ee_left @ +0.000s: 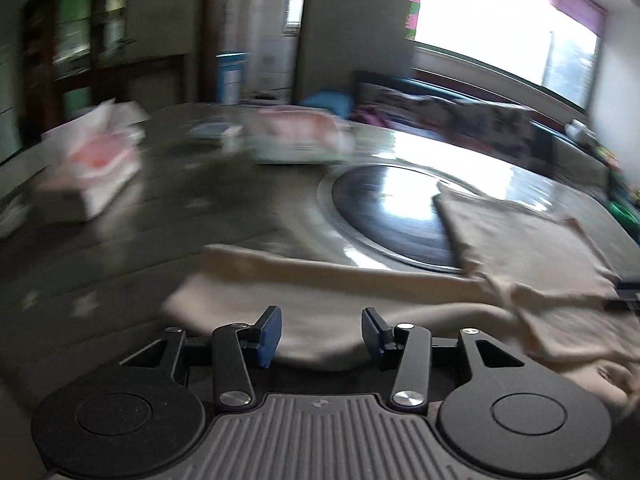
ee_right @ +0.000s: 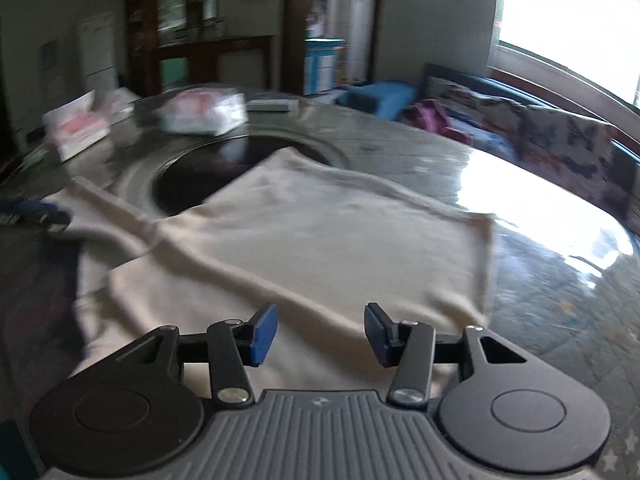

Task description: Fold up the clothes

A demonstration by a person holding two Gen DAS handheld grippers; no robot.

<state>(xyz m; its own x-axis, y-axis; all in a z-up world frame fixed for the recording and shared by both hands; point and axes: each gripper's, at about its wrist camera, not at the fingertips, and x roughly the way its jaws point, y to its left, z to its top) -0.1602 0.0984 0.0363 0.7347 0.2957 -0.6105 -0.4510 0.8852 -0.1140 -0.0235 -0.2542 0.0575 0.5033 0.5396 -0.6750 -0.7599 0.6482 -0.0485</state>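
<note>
The round table point(ee_right: 540, 216), glossy stone with a dark inset disc point(ee_right: 192, 176) at its centre, carries everything here. On its near side, from the near edge up over the rim of the disc, lies one beige garment point(ee_right: 320, 232), partly folded: a flap doubled over the body and a sleeve-like strip trailing toward the left. It looks like thin, light knit cloth, limp and apt to sag and crease, and on so slick a top it will probably slide when tugged. A fair hold would be a pinch at a corner or along the hem, such as the free corner nearest the table's right edge, taking in both layers so the fold stays aligned.

Toward the far edge sit two soft white-and-pink packs: one point(ee_right: 204, 114) near the middle, one point(ee_right: 76, 128) at the left; motion blur hides what they are.

There are two grippers. The left gripper point(ee_left: 322, 334) is spread wide and empty above the garment's near edge. The right gripper point(ee_right: 321, 334) is equally wide, gripping nothing, over the cloth near the table's near edge.
</note>
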